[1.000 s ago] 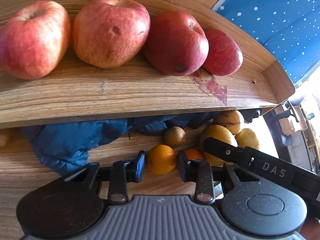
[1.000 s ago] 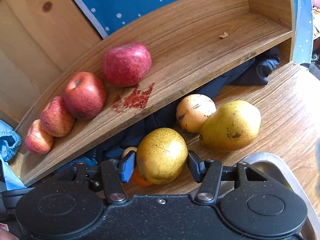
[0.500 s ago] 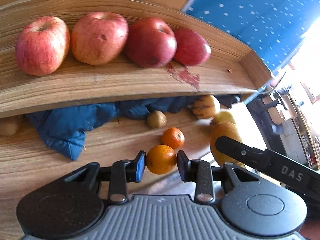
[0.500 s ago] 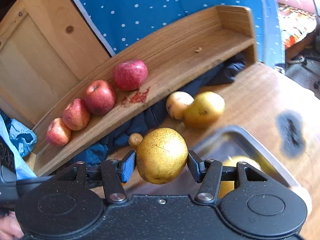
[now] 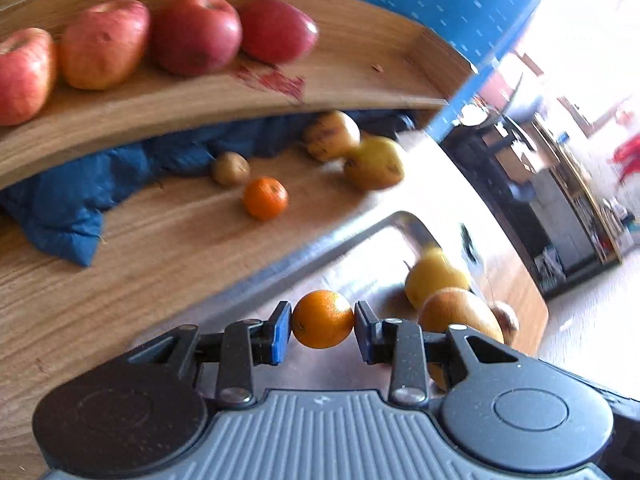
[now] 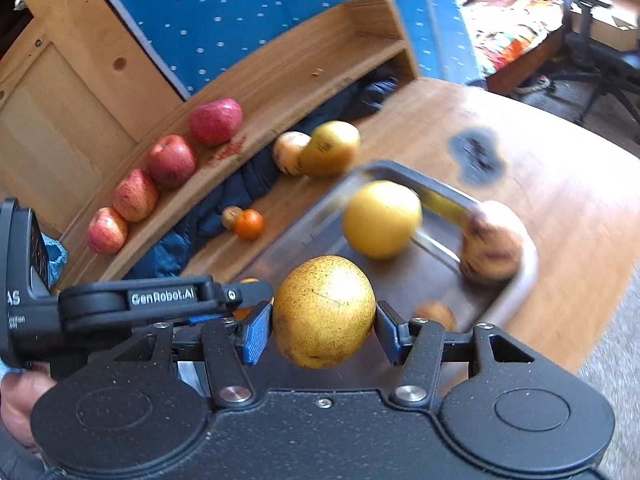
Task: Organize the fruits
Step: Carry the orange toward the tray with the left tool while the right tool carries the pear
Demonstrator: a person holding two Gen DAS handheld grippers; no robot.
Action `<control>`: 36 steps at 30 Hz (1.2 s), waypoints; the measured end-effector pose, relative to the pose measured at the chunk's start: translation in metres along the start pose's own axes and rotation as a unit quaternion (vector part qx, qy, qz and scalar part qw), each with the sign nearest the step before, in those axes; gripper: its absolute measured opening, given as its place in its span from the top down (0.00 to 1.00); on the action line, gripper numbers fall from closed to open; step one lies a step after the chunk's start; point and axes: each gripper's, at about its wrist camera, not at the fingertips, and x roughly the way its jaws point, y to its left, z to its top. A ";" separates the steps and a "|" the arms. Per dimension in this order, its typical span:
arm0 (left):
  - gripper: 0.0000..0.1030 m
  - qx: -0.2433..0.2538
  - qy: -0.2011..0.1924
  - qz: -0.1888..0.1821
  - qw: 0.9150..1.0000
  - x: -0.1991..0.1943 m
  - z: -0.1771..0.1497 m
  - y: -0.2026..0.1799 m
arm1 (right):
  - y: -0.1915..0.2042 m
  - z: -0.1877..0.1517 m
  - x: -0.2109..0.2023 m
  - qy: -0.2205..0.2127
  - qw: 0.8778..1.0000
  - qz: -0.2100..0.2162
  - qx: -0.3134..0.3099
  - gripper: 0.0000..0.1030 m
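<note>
Now over tray (image 5: 372, 228): orange (image 5: 322, 319) between fingers (image 5: 280, 332)

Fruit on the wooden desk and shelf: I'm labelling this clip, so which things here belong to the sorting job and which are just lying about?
Part of the job:
- small orange in the left gripper
- speckled yellow pear in the right gripper
- shiny metal tray
- loose orange tangerine
- row of red apples

Just lying about:
- crumpled blue cloth
- black office chair
</note>
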 end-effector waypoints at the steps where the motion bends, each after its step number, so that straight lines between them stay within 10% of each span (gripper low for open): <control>1: 0.65 0.007 0.004 -0.002 1.000 0.001 -0.003 -0.002 | -0.002 -0.005 -0.003 0.000 1.000 -0.005 0.005 0.44; 18: 0.64 0.113 0.053 0.006 0.992 0.009 -0.036 -0.029 | 0.005 -0.047 0.003 -0.030 0.997 -0.059 -0.041 0.44; 36: 0.63 0.123 0.058 0.016 0.991 0.001 -0.041 -0.025 | 0.015 -0.054 0.004 -0.036 0.992 -0.078 -0.091 0.38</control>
